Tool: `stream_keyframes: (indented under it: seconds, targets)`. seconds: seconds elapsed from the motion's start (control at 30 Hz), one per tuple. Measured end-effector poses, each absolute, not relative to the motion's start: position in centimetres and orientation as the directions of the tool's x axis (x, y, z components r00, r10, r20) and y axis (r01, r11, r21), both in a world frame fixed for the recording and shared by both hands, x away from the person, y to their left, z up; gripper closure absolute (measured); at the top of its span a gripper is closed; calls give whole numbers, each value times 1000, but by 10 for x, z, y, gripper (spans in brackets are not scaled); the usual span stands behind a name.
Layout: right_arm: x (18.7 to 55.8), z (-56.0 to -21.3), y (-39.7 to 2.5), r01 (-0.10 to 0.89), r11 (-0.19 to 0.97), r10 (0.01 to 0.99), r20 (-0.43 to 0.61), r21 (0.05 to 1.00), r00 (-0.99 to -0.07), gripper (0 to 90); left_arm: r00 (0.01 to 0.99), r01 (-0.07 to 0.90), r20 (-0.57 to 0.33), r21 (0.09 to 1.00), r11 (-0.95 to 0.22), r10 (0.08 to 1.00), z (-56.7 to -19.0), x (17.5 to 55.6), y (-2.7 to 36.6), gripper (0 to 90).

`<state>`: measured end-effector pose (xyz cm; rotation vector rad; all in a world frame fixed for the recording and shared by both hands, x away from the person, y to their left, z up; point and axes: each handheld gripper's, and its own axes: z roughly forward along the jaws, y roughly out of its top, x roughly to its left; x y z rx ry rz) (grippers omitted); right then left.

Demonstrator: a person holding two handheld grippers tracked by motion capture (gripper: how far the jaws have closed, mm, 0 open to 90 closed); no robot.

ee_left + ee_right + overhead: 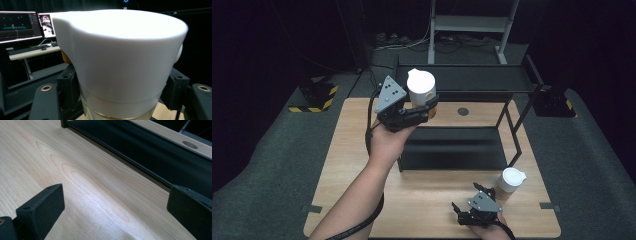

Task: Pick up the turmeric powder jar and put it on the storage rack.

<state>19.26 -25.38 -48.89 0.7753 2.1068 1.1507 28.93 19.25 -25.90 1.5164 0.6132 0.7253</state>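
My left gripper [424, 106] is raised above the table's far left, shut on a cup with a white lid [421, 88]. Seen from the left gripper view, that cup [120, 62] looms large between the black jaws, its white lid above a yellowish lower body. A second white-lidded cup [511, 180] stands on the wooden table [352, 150] at the front right. My right gripper [469, 197] rests low near the table's front edge, just left of that cup, open. Between its jaws the right gripper view holds nothing but bare wood [100, 195].
A black two-level metal shelf rack [462, 120] stands on the middle and back of the table; its lower tray [150, 152] runs across the right gripper view. Monitors and a keyboard on a desk [25, 37] stand beyond. Dark floor surrounds the table.
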Motion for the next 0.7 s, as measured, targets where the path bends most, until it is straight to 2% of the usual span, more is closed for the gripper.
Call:
stream_keyframes:
  seconds: [0.7]
  targets:
    - [193, -489, -256, 207, 438, 735, -216, 875, -643, 6, 612, -49, 79, 997, -62, 787, -231, 321, 171, 306]
